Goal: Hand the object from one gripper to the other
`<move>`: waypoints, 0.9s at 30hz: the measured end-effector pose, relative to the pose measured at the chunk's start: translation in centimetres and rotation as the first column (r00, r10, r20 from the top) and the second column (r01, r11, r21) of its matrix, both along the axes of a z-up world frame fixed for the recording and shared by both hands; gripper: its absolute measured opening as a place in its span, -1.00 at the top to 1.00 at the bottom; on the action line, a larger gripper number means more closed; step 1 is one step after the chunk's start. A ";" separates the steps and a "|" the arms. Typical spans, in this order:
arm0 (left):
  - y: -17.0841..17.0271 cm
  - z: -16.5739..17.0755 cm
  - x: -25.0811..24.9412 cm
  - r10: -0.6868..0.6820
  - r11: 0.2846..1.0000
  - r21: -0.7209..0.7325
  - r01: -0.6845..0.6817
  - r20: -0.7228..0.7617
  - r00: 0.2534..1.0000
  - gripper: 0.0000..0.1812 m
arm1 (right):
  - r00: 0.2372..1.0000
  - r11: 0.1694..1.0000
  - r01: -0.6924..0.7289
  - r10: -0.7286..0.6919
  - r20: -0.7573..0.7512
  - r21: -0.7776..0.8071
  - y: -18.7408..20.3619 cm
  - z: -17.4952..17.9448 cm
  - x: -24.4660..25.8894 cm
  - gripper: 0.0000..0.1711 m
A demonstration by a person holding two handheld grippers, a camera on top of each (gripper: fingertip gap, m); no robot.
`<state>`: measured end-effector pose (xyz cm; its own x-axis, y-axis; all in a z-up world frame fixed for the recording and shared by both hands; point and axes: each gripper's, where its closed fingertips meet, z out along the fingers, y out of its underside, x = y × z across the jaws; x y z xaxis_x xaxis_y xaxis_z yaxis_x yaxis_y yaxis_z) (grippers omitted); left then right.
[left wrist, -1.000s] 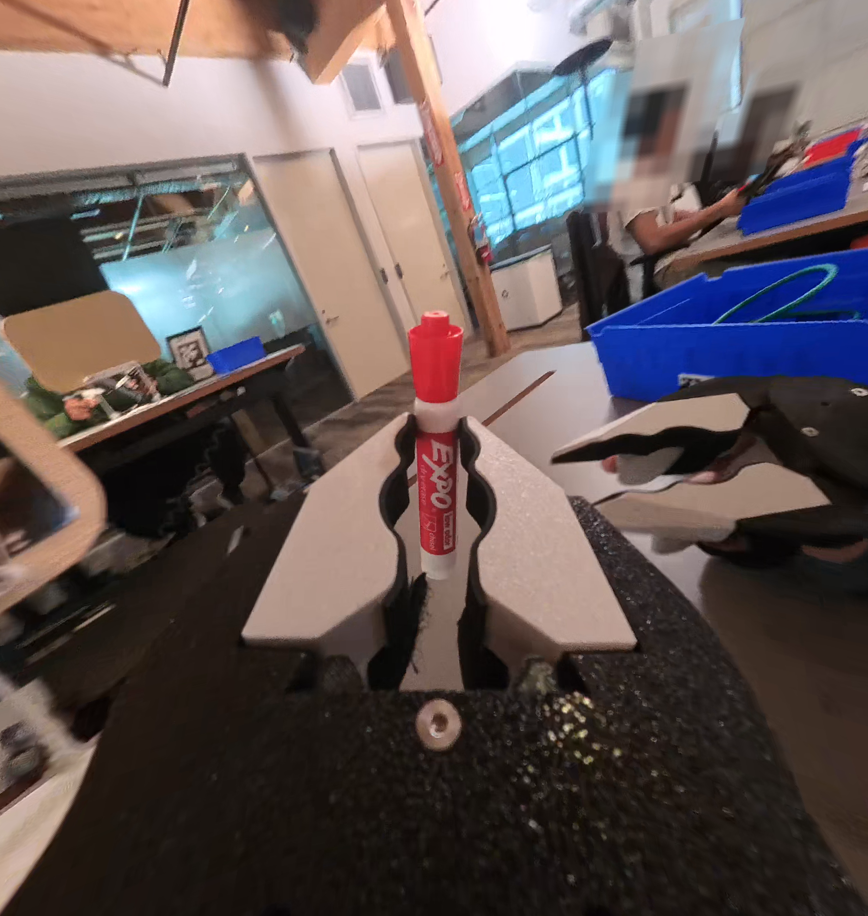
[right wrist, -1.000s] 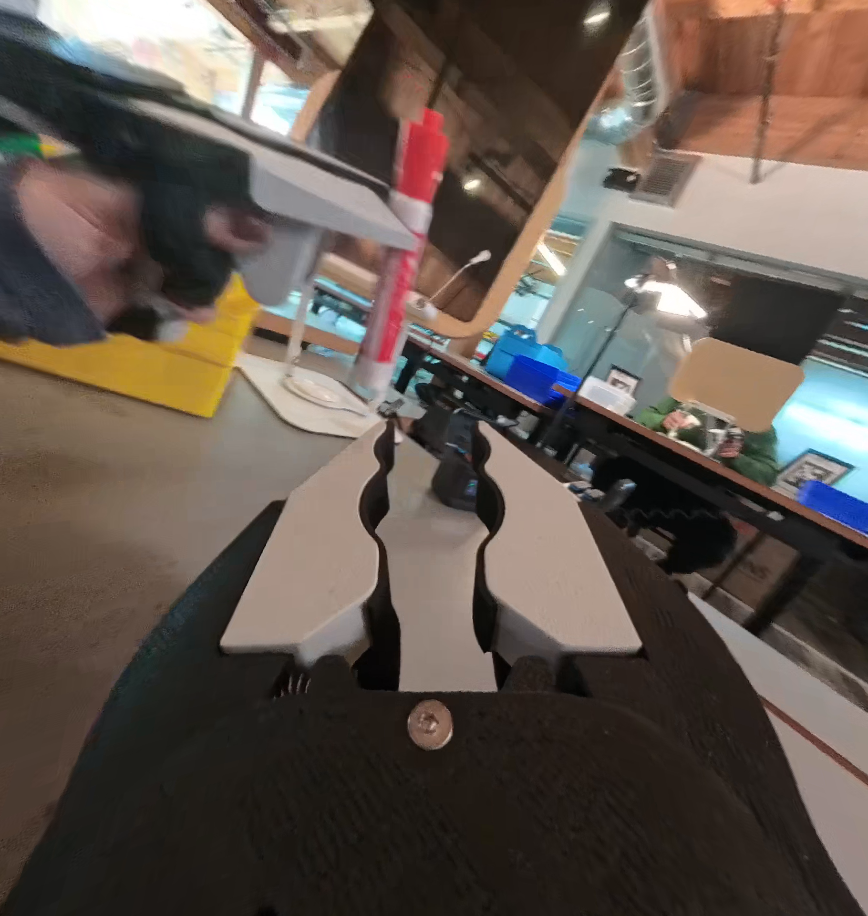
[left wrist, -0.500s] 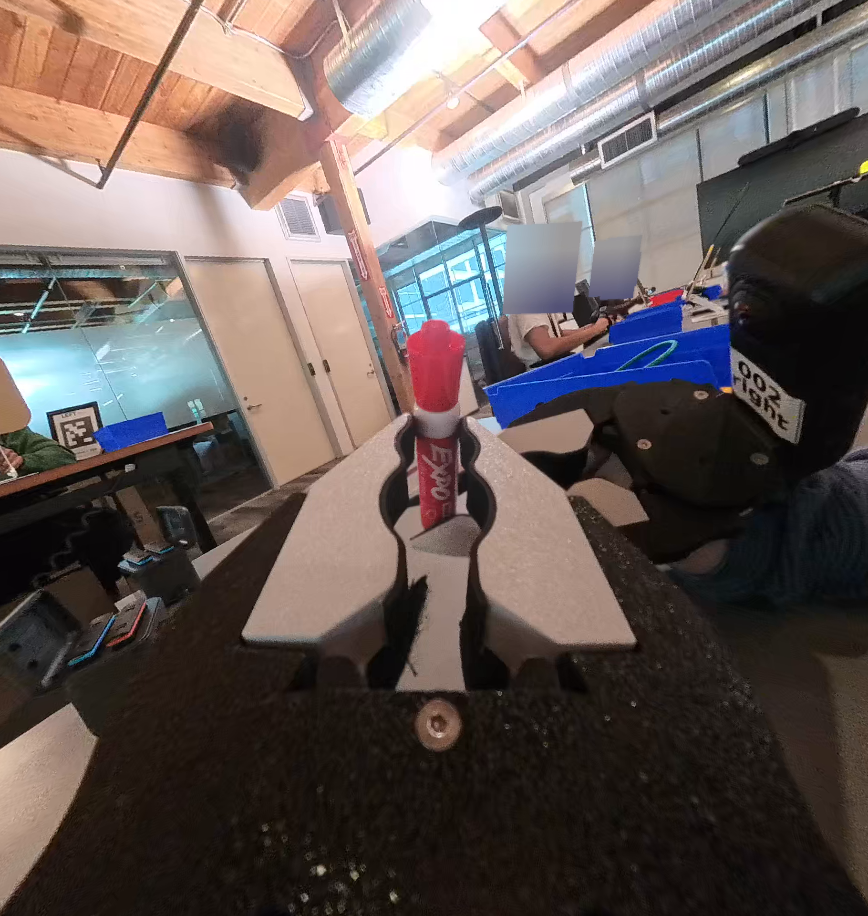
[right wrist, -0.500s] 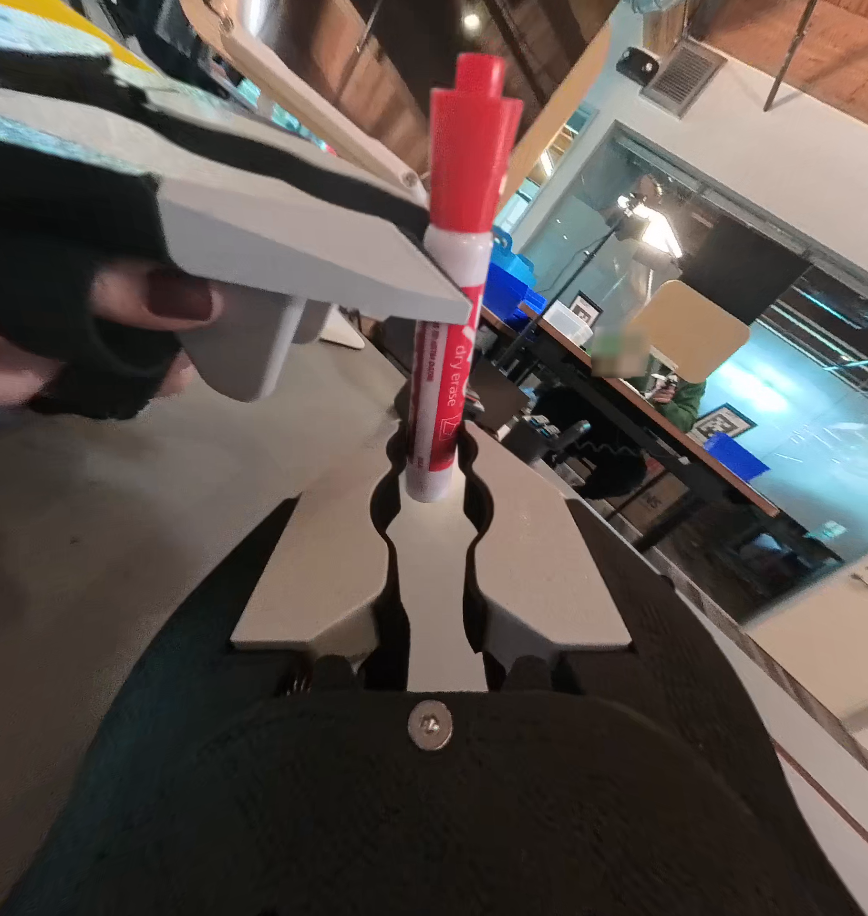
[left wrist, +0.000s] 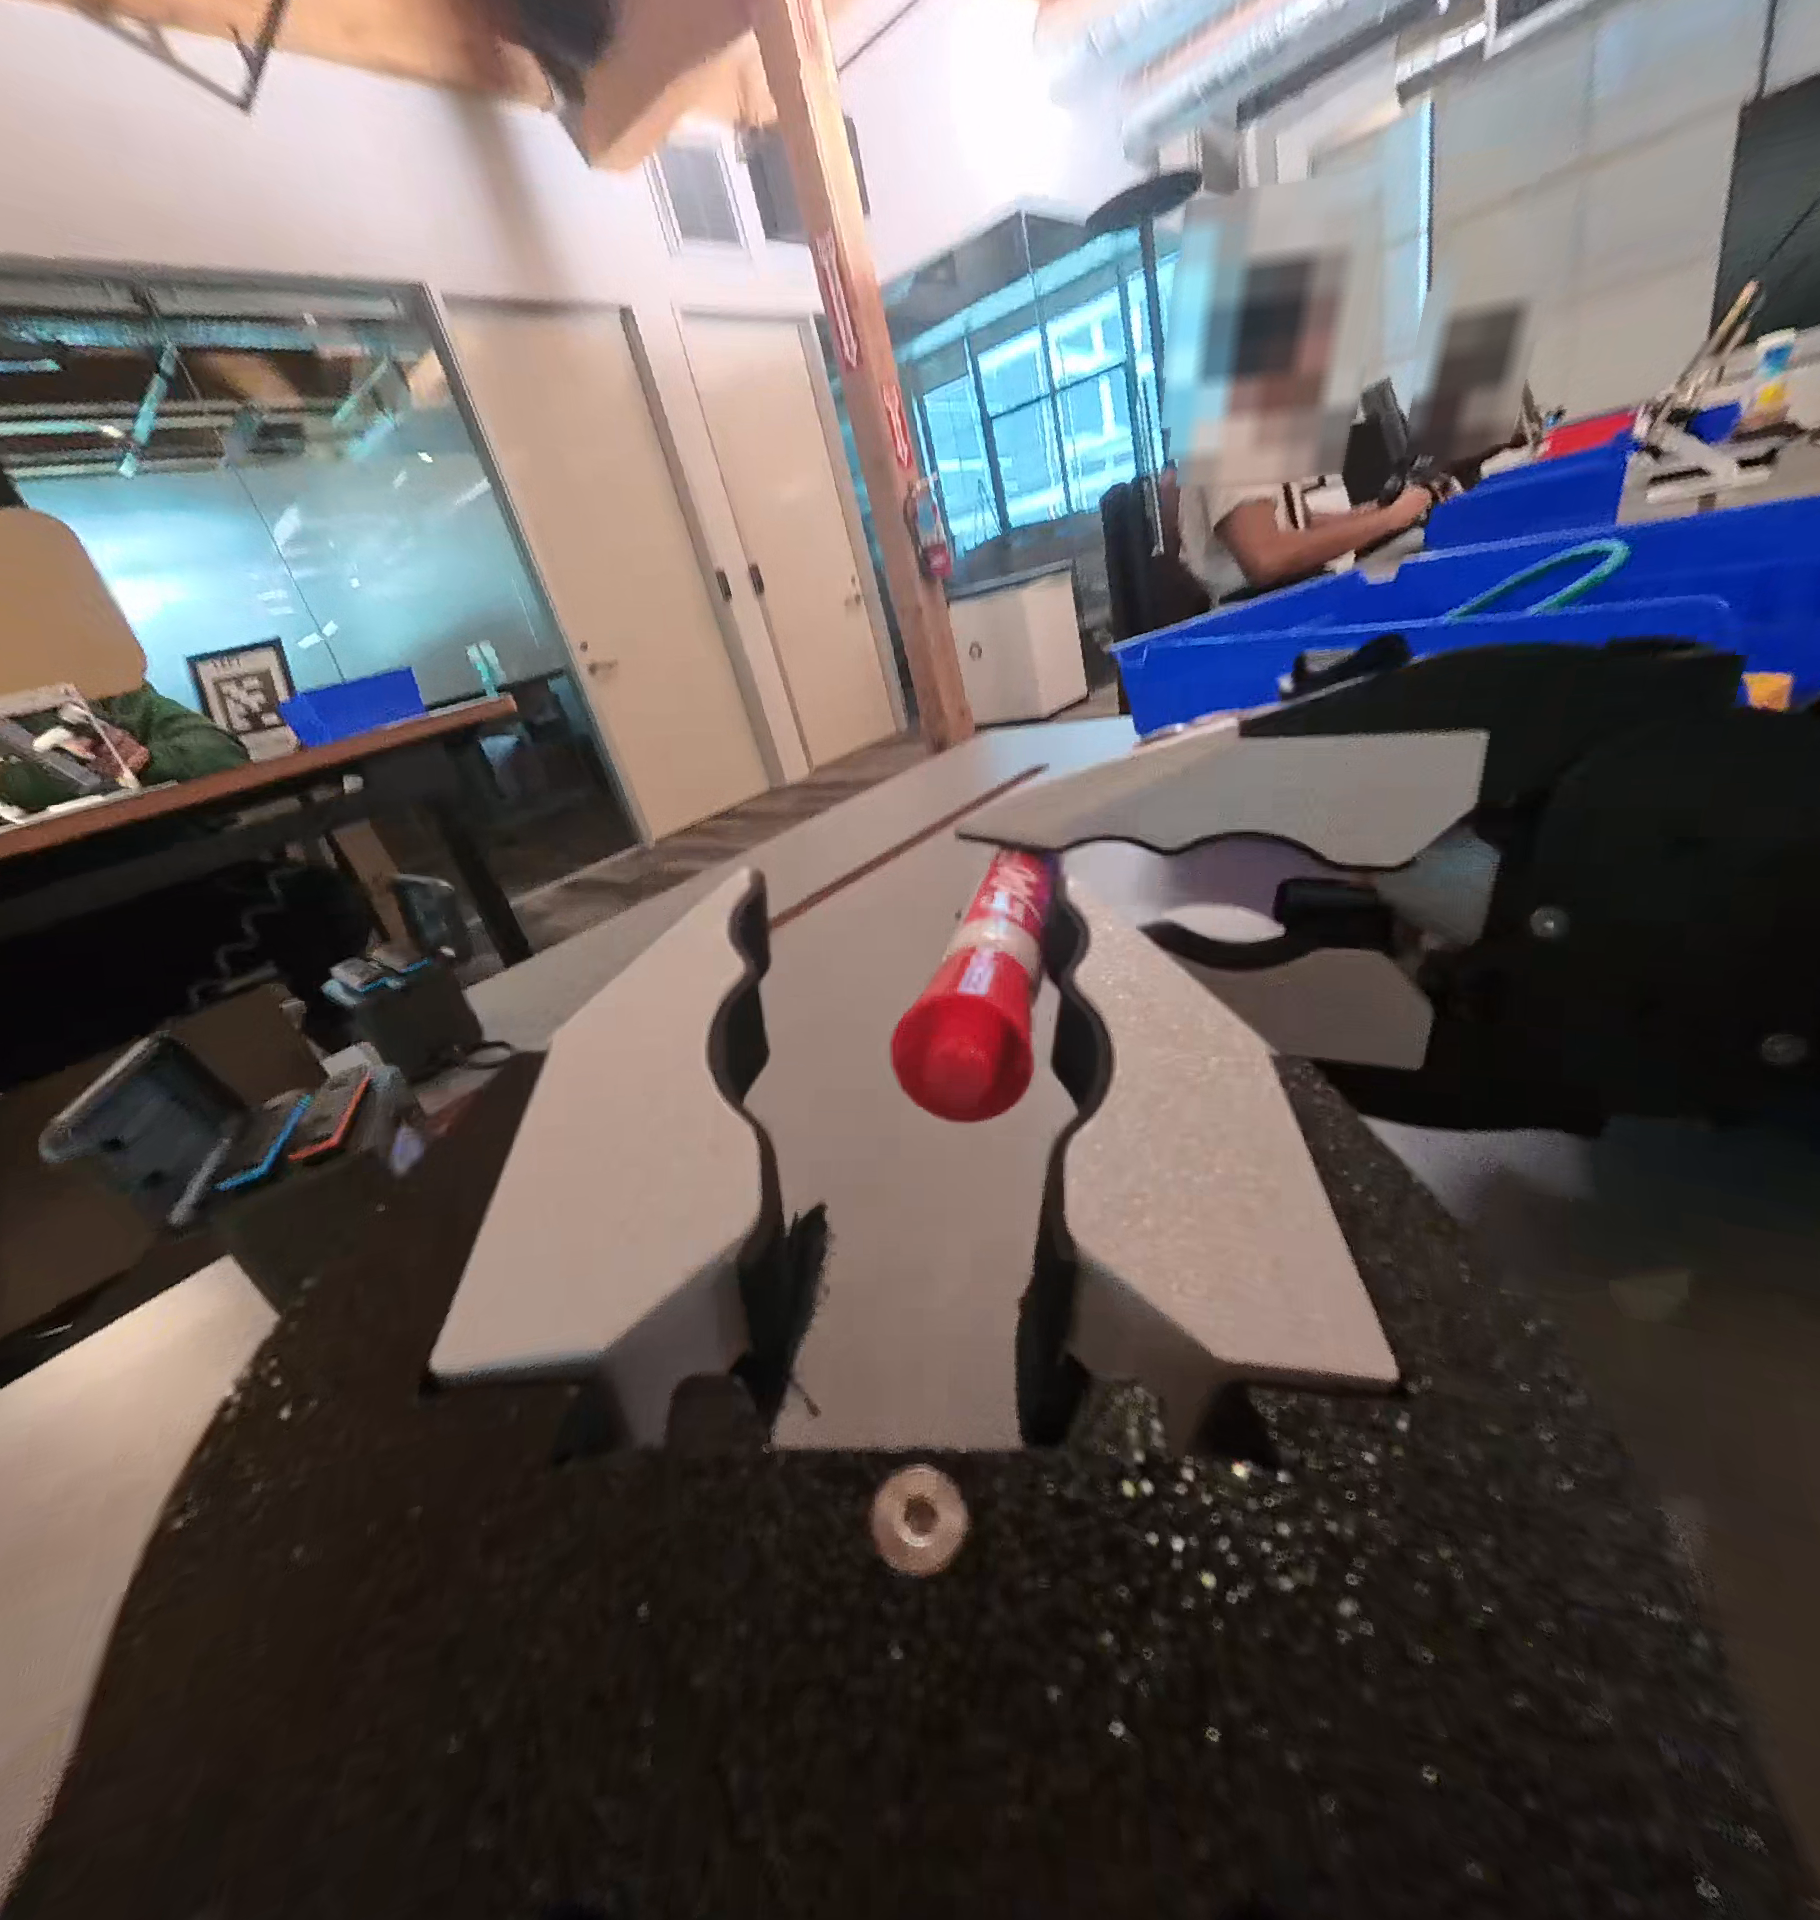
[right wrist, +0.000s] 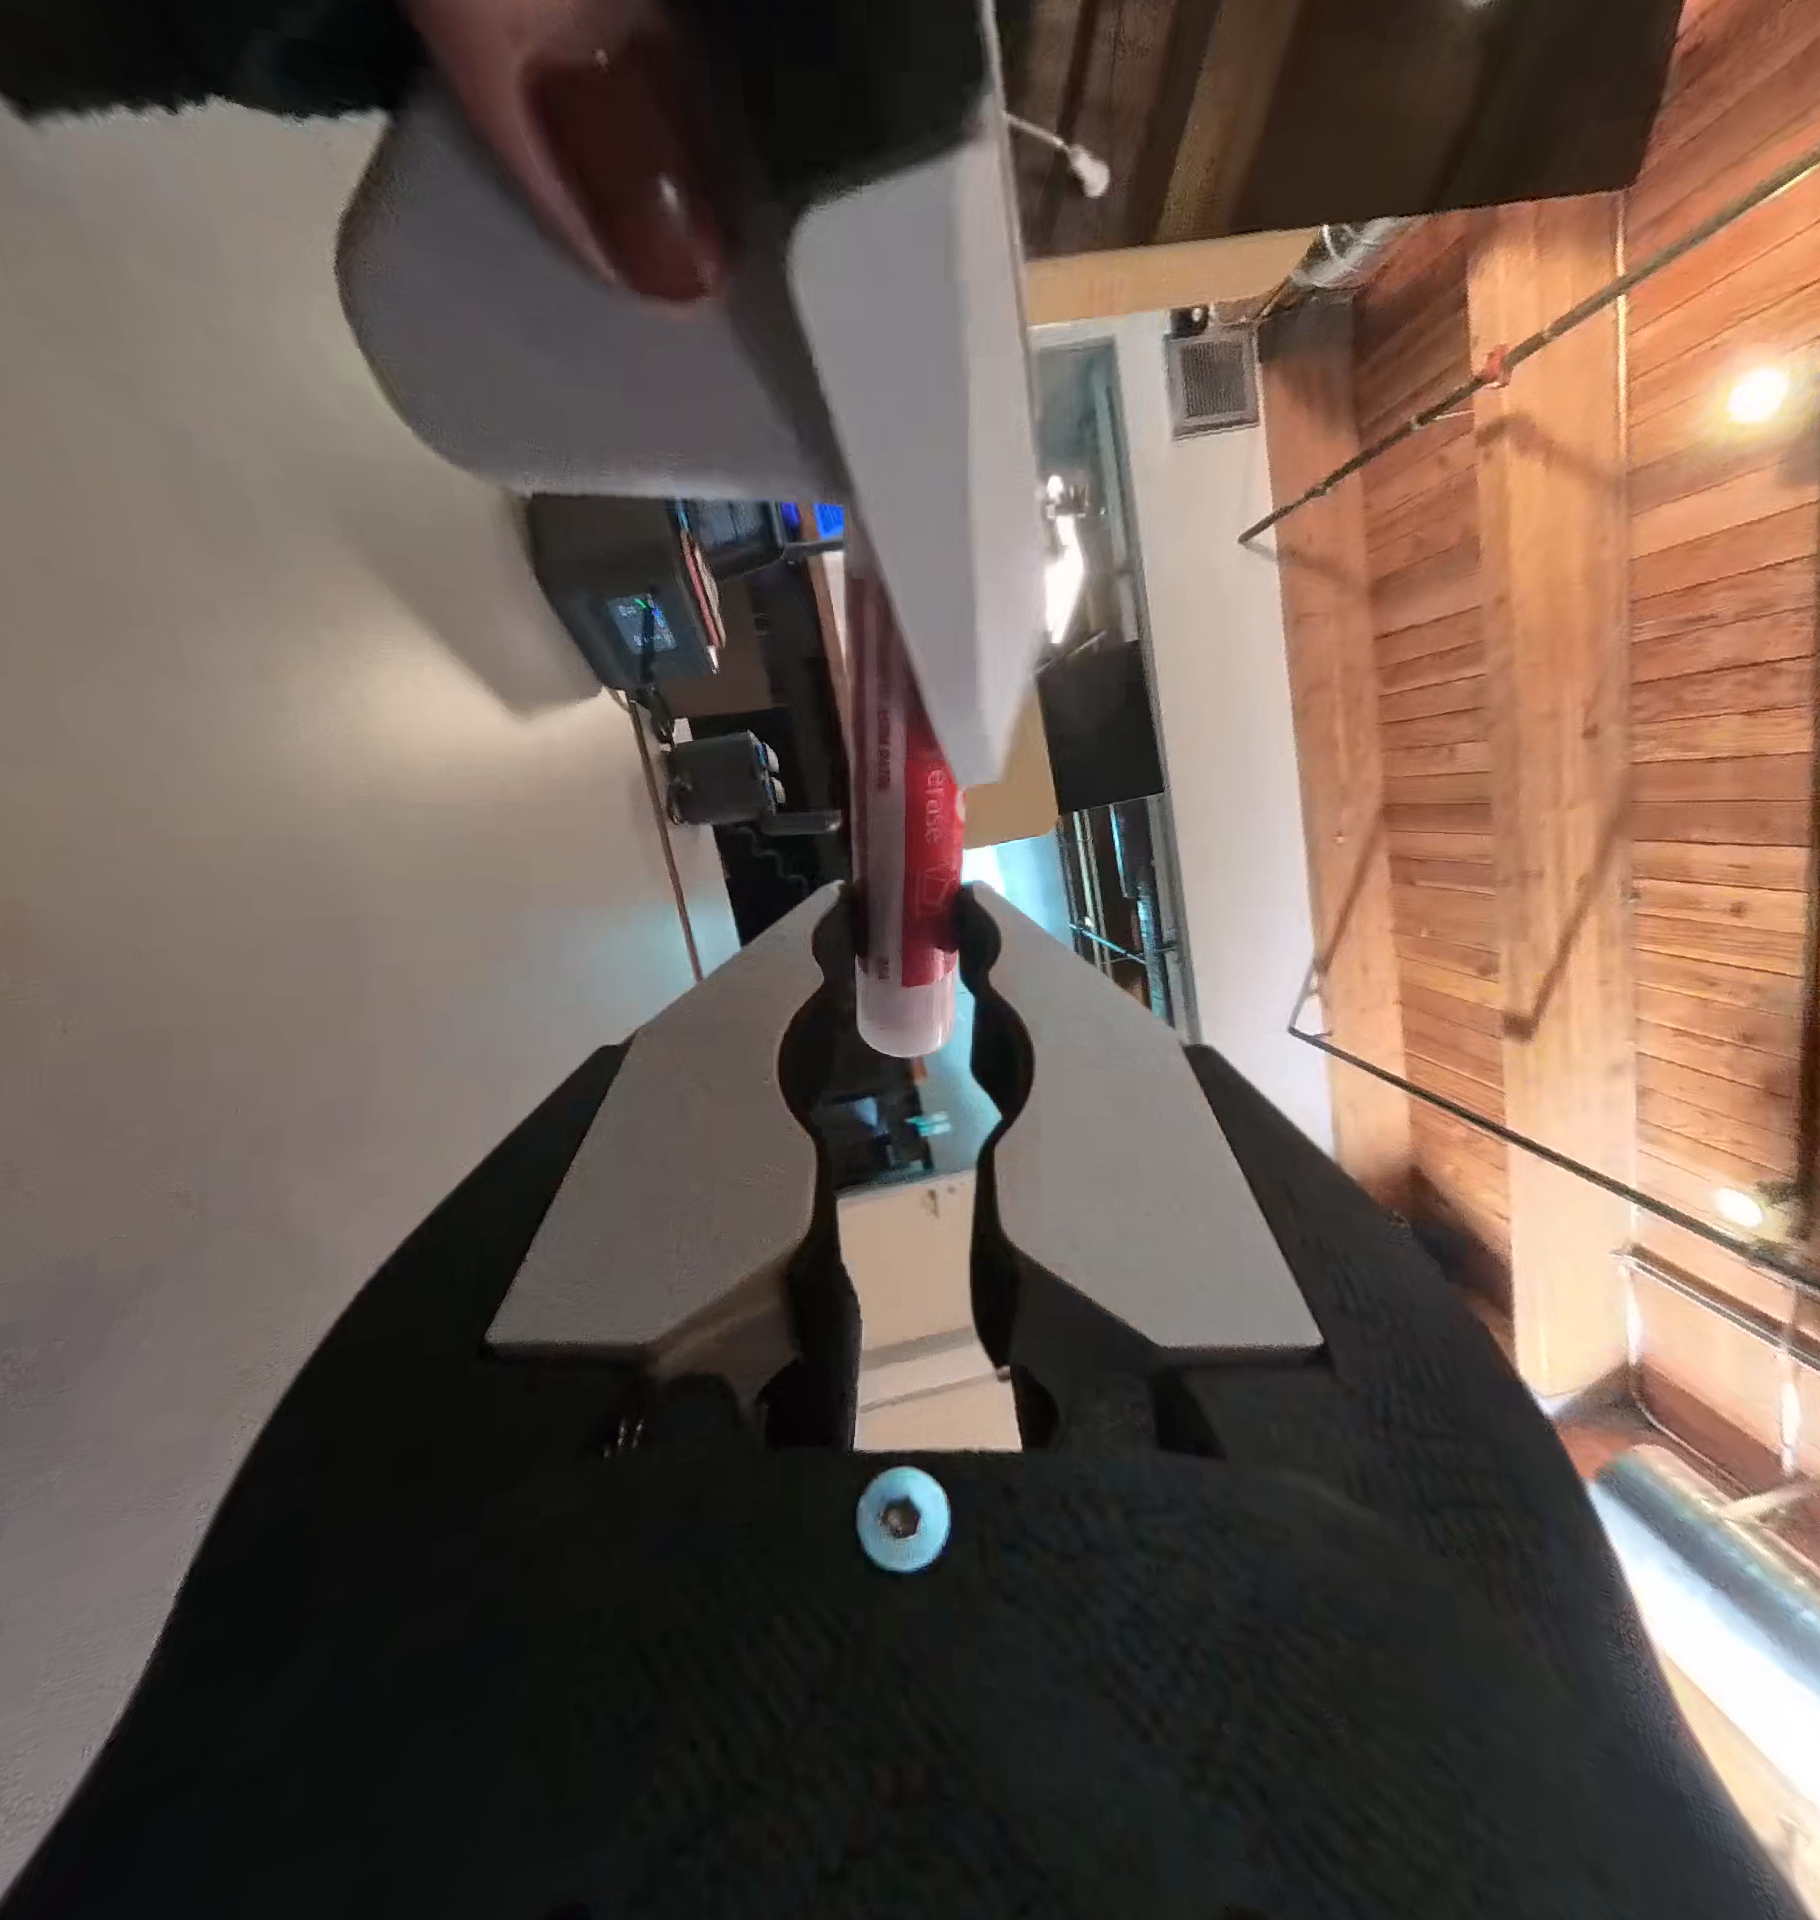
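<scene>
The red marker [left wrist: 973, 997] hangs in the air above the desk [left wrist: 1664, 1299], cap end pointing toward the left camera. Its white butt end sits pinched at the tips of the right gripper [right wrist: 906, 971], whose jaws are clenched on the barrel. In the left wrist view the left gripper [left wrist: 911, 935] has its jaws released and spread wide; the marker lies close along the right-hand finger [left wrist: 1176, 1164], and whether it touches that finger cannot be told. The transfer looks essentially made: the receiving side appears to carry the marker. What seems left is for the left gripper to draw clear. Blue bins [left wrist: 1508, 613] stand far right.
</scene>
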<state>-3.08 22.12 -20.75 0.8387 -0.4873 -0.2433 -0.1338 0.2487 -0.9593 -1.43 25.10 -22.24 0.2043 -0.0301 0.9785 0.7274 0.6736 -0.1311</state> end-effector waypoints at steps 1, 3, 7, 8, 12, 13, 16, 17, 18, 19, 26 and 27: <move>0.0 -0.3 0.3 -0.017 1.000 -0.019 0.017 -0.012 1.000 0.48 | 1.000 1.000 0.007 -0.007 0.009 0.015 0.1 0.0 0.2 0.80; 0.0 -0.6 0.7 -0.029 0.999 -0.029 0.028 -0.031 0.999 0.56 | 1.000 0.999 0.016 -0.016 0.018 0.037 0.2 0.2 0.4 0.80; -0.2 -0.6 0.7 -0.009 1.000 -0.007 0.008 -0.069 0.998 0.64 | 1.000 0.999 0.015 -0.015 0.017 0.035 0.3 0.2 0.5 0.80; -0.2 -0.6 0.7 -0.006 1.000 0.002 0.006 -0.077 0.997 0.64 | 1.000 0.999 0.015 -0.016 0.019 0.039 0.3 0.2 0.5 0.80; -0.8 -1.0 2.0 -0.098 0.995 -0.030 0.095 -0.097 0.991 0.82 | 1.000 1.000 0.014 -0.014 0.007 0.026 0.3 0.2 0.6 0.80; -0.8 -1.0 2.0 -0.097 0.995 -0.029 0.095 -0.103 0.990 0.82 | 1.000 1.000 0.013 -0.013 -0.001 0.017 0.4 0.2 0.6 0.80; -1.0 0.4 1.1 -0.071 0.997 0.030 0.072 -0.047 0.996 0.82 | 0.997 0.999 0.001 -0.004 -0.072 -0.045 0.6 0.6 0.9 0.71; -1.0 1.0 0.6 -0.065 0.997 0.043 0.065 -0.006 0.998 0.82 | 0.995 0.996 -0.005 -0.004 -0.103 -0.086 0.8 0.6 1.0 0.63; -1.1 1.5 0.0 -0.066 0.997 0.051 0.063 0.053 0.996 0.83 | 0.991 0.990 -0.012 -0.007 -0.133 -0.137 1.1 0.5 1.2 0.58; -1.2 2.1 -0.5 -0.085 0.995 0.057 0.078 0.124 0.989 0.83 | 0.986 0.980 -0.023 -0.011 -0.167 -0.199 1.4 0.3 1.3 0.57; -2.2 3.8 -1.8 -0.463 0.837 0.076 0.542 0.626 0.627 0.82 | 0.674 0.184 -0.739 0.228 -0.703 -0.649 -5.2 0.3 -1.9 0.46; -1.9 3.8 -2.2 -0.450 0.845 0.079 0.529 0.642 0.621 0.83 | 0.548 -0.024 -0.828 0.170 -0.819 -0.560 -6.2 1.9 -1.5 0.44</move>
<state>-5.25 20.18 -16.94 0.4037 -0.8593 0.3140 0.6027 -0.0084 -0.7980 -2.94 18.95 -20.33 0.0251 0.9994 -0.0257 -0.1443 -0.0218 -0.9893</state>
